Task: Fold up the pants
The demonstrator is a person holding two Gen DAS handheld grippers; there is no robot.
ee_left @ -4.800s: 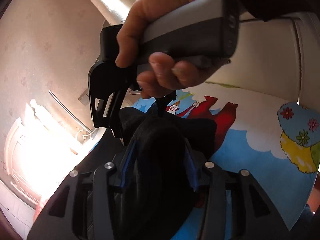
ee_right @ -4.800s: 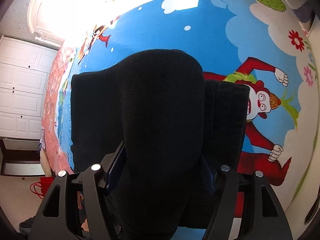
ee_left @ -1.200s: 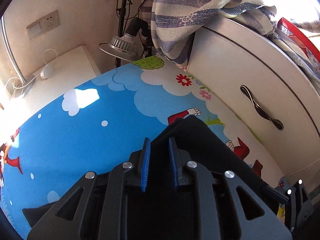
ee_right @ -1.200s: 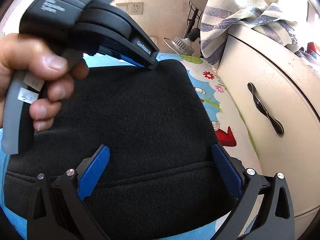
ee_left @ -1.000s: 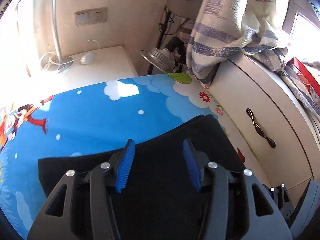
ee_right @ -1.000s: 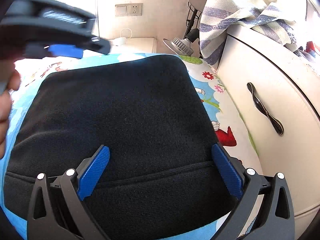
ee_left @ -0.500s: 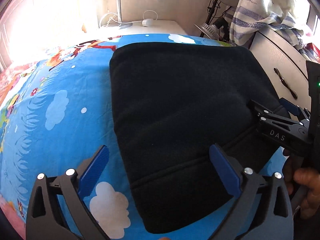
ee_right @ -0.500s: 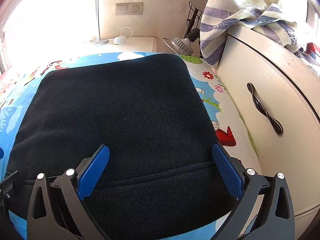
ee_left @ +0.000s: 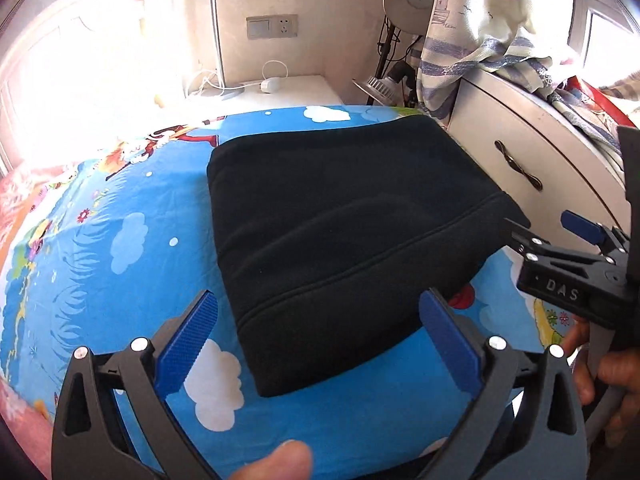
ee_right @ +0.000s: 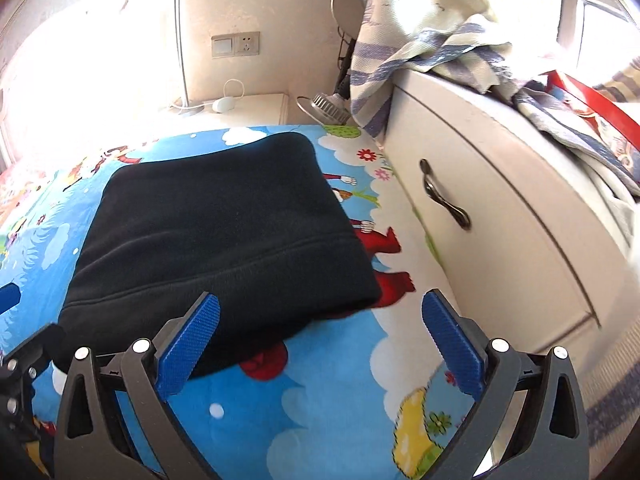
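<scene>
- The pants are lying folded into a black block on the bedsheet, sitting at twelve o'clock from both tools.
- The left gripper and right gripper are gaping wide, holding nothing.
- Withdrawing level seems wisest; the dresser is crowding three o'clock, with open room lying toward nine.

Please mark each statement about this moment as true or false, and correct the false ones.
1. The black pants lie folded on the cartoon bedsheet. True.
2. The left gripper is clamped on the pants. False: its fingers stand wide apart, nothing pinched between them.
3. The right gripper is open. True.
4. A striped cloth hangs over the white cabinet. True.
5. The cabinet drawer is pulled out. False: it looks closed, its handle untouched.
</scene>
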